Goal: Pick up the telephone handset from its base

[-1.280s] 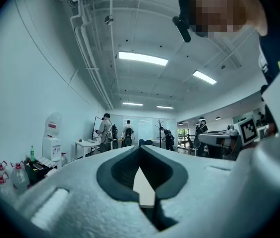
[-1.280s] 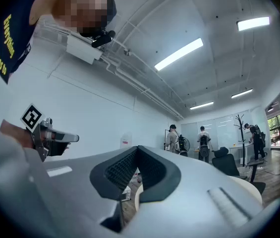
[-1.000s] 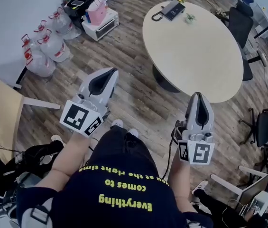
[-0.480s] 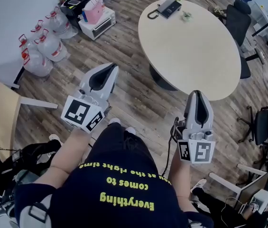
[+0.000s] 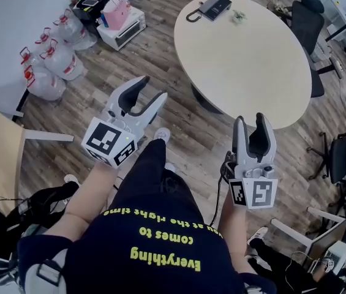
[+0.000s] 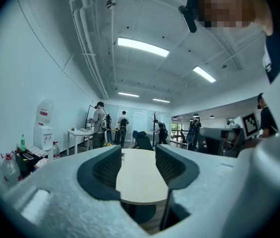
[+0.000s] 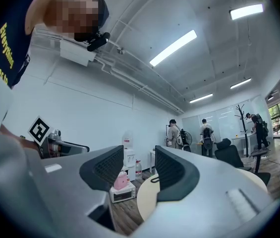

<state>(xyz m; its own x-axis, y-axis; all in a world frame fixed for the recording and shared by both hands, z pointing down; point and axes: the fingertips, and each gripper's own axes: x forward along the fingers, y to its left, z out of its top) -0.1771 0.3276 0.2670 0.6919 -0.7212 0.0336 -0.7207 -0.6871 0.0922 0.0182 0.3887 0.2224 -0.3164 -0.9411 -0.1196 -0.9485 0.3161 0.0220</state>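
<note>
Both claws had just been opening, with nothing between the jaws. Left claw (image 5: 150,89) and right claw (image 5: 250,120) were spread wide, just short of the counter's (image 5: 252,66) near edge. Phone (image 5: 217,7) sat at the counter's far edge, well apart from both claws. Handset (image 5: 208,5) looked seated on it, too small to be sure. Shirt (image 5: 160,241) print, upside down in the head view, read "Everything comes to", then partly "at the right time".
</note>
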